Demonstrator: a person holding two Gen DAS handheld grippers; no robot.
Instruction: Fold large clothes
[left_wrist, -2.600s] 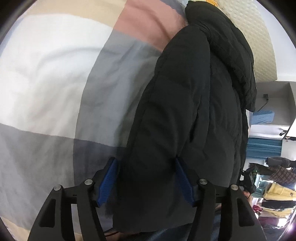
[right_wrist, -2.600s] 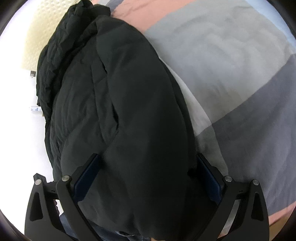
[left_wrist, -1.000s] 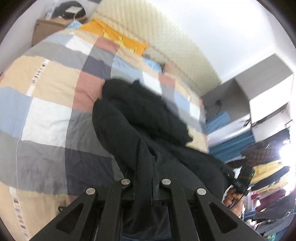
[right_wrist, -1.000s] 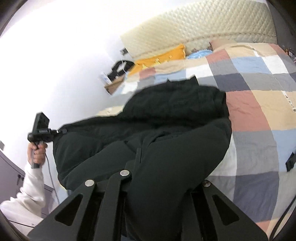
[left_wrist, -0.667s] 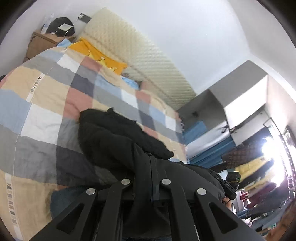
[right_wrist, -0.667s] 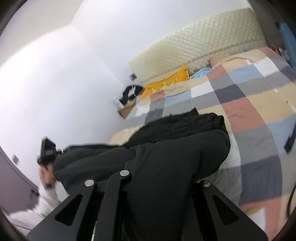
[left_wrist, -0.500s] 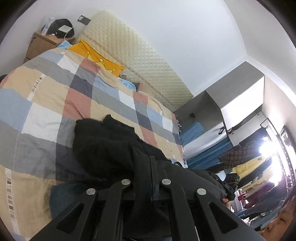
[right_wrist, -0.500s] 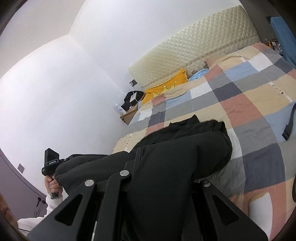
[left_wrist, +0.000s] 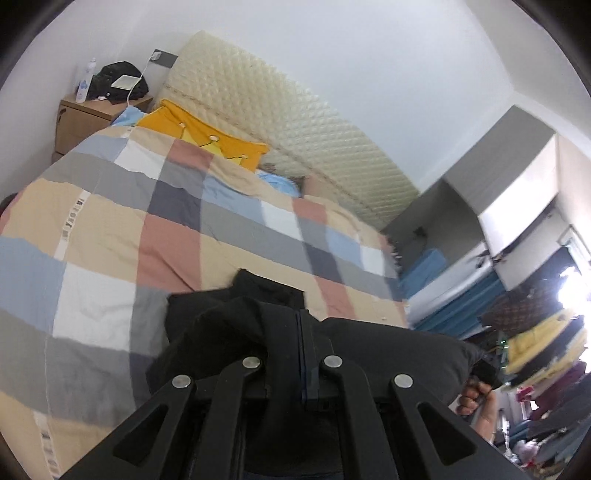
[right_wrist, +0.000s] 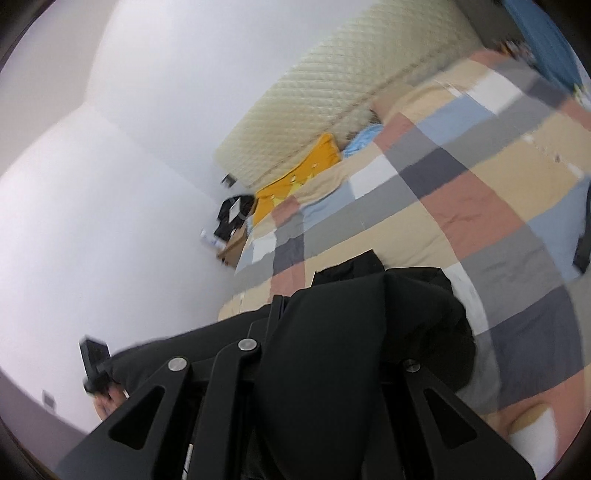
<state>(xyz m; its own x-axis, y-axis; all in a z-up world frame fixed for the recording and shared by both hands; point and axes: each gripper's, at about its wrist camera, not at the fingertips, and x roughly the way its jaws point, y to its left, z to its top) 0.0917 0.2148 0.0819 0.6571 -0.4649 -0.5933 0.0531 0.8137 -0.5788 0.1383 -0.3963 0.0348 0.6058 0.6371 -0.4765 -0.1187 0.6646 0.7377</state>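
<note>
A large black puffer jacket (left_wrist: 391, 350) hangs stretched between my two grippers above the near edge of the bed. My left gripper (left_wrist: 301, 332) is shut on one edge of the jacket, its fabric bunched over the fingers. In the right wrist view the jacket (right_wrist: 354, 332) drapes over my right gripper (right_wrist: 280, 314), which is shut on the other edge; its right finger is hidden under the cloth. The collar end of the jacket trails down onto the checked quilt (left_wrist: 110, 240). The other gripper's handle and the hand holding it show at the far end of the jacket in each view.
The bed has a checked quilt (right_wrist: 480, 166), a yellow pillow (left_wrist: 207, 136) and a cream padded headboard (left_wrist: 295, 122). A wooden nightstand (left_wrist: 85, 118) with a black bag stands at the bed's head. Stacked clothes (left_wrist: 535, 350) and blue bedding lie to the right.
Both grippers closed on the jacket's hem and lifted it off the bed. Over the last second they rose and tilted, and the right one rolled; the jacket now hangs between them.
</note>
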